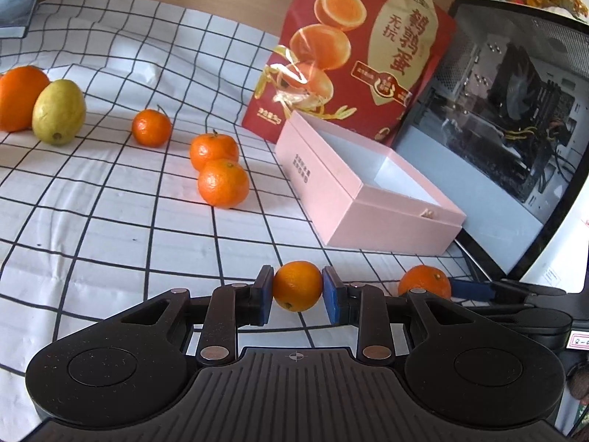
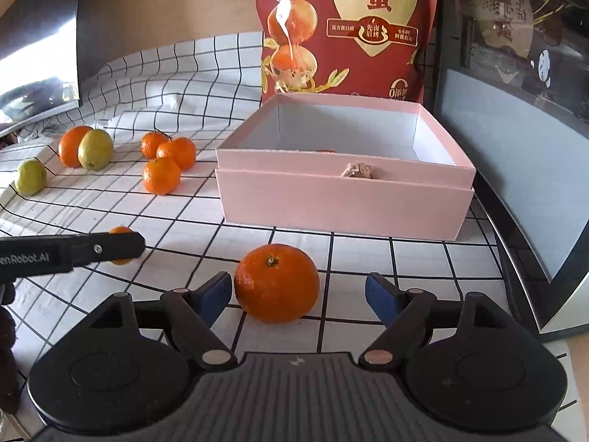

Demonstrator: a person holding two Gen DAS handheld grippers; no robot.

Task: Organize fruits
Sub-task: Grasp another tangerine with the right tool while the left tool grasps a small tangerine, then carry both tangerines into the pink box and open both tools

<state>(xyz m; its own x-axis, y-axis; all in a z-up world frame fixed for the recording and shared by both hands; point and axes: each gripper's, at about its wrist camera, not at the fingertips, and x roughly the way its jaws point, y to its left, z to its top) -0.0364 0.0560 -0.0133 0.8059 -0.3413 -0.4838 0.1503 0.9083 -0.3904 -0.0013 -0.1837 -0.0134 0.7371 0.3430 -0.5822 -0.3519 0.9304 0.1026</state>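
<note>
My left gripper (image 1: 297,289) is shut on a small mandarin (image 1: 297,285), just above the checked cloth. In the right wrist view it shows at the left (image 2: 121,245). My right gripper (image 2: 298,293) is open around a larger mandarin (image 2: 277,281) that sits on the cloth, close to the left finger. That mandarin also shows in the left wrist view (image 1: 425,281). An open pink box (image 2: 346,202) stands behind, with something orange barely showing inside. Three mandarins (image 1: 222,182), a big orange (image 1: 20,97) and a green-yellow lemon (image 1: 59,112) lie further left.
A red snack bag (image 1: 353,55) stands behind the box. A computer case with a glass side (image 1: 508,129) stands on the right. A second lemon (image 2: 30,176) lies at the far left. The checked cloth (image 1: 110,221) covers the table.
</note>
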